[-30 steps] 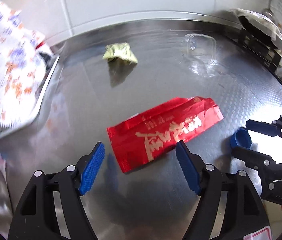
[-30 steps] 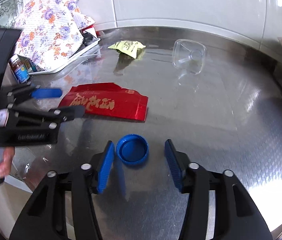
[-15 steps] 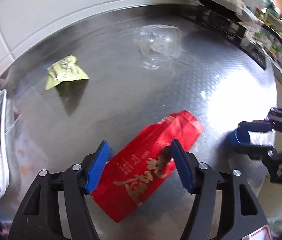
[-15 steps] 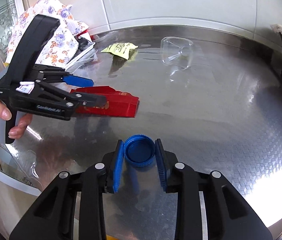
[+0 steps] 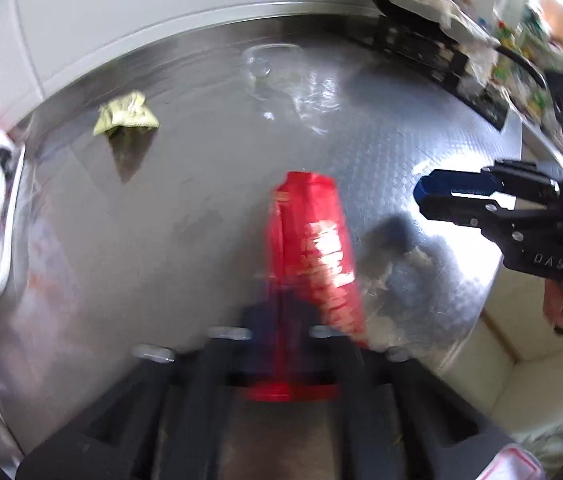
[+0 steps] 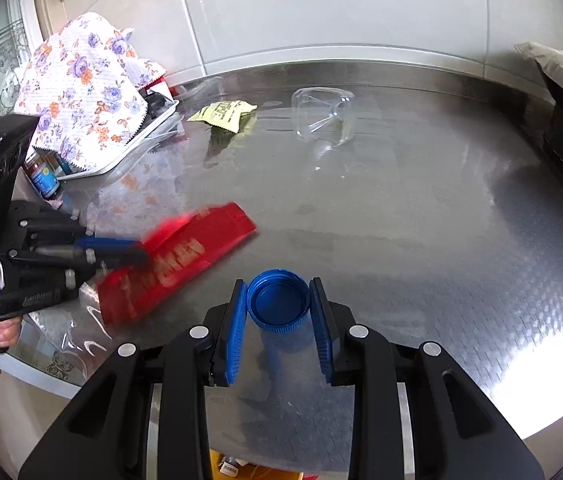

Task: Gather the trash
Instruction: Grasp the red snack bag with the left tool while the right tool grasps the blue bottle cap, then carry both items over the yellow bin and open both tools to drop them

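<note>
My left gripper is shut on a red foil wrapper and holds it tilted above the steel counter; both are motion-blurred. The wrapper and left gripper also show in the right wrist view. My right gripper is shut on a blue bottle cap, gripped by its sides just above the counter. In the left wrist view my right gripper is at the right, the cap hidden between its fingers. A crumpled yellow-green packet and a clear plastic cup lie near the back wall.
A floral cloth covers items on a metal tray at the back left, with a small bottle beside it. A black rack with a bag on it stands at the right. The steel counter's front edge is near.
My left gripper has closed on the red wrapper and lifted it off the counter. My right gripper has closed on the blue cap and raised it slightly.
</note>
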The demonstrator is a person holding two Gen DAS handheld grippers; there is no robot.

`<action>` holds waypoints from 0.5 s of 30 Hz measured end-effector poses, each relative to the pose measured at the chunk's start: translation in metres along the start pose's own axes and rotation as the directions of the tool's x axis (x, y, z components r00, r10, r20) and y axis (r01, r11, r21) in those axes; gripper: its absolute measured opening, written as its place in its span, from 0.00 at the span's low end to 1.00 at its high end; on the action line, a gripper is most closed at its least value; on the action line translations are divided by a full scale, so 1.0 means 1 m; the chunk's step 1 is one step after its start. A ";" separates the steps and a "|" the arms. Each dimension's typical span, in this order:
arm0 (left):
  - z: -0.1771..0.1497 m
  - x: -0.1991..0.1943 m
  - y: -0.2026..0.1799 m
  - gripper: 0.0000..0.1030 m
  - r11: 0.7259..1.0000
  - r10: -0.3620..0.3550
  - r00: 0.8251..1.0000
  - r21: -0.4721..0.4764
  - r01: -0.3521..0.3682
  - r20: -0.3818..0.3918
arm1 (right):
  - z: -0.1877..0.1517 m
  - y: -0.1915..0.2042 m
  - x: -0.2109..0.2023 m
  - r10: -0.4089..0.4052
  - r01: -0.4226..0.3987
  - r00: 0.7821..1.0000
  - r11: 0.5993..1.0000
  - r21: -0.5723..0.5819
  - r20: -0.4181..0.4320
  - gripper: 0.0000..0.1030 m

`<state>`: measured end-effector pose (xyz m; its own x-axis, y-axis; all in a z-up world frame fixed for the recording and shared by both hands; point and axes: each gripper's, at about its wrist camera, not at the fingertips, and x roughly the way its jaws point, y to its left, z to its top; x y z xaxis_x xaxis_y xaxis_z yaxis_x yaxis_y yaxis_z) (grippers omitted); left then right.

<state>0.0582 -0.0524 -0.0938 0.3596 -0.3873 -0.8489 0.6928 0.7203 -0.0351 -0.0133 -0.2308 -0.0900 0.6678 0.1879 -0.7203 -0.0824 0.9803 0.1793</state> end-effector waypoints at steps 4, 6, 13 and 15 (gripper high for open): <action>-0.006 -0.002 -0.010 0.02 0.998 0.051 0.999 -0.042 -0.050 0.018 | -0.004 -0.005 -0.006 0.004 -0.004 1.000 1.000 0.007 -0.003 0.31; -0.006 -0.005 -0.010 0.02 0.996 0.054 0.998 -0.076 -0.052 0.029 | -0.006 -0.007 -0.010 0.007 -0.007 1.000 1.000 0.011 -0.001 0.31; -0.006 -0.027 -0.014 0.02 0.984 0.076 0.993 -0.168 -0.060 0.093 | -0.014 -0.014 -0.025 0.019 -0.019 1.000 1.000 0.018 0.007 0.31; -0.005 -0.033 -0.017 0.02 0.982 0.082 0.991 -0.179 -0.062 0.106 | -0.015 -0.016 -0.030 0.024 -0.024 1.000 0.999 0.022 0.010 0.31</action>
<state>0.0308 -0.0489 -0.0679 0.4793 -0.3857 -0.7884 0.5461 0.8343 -0.0761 -0.0428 -0.2514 -0.0817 0.6726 0.2106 -0.7093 -0.0819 0.9739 0.2115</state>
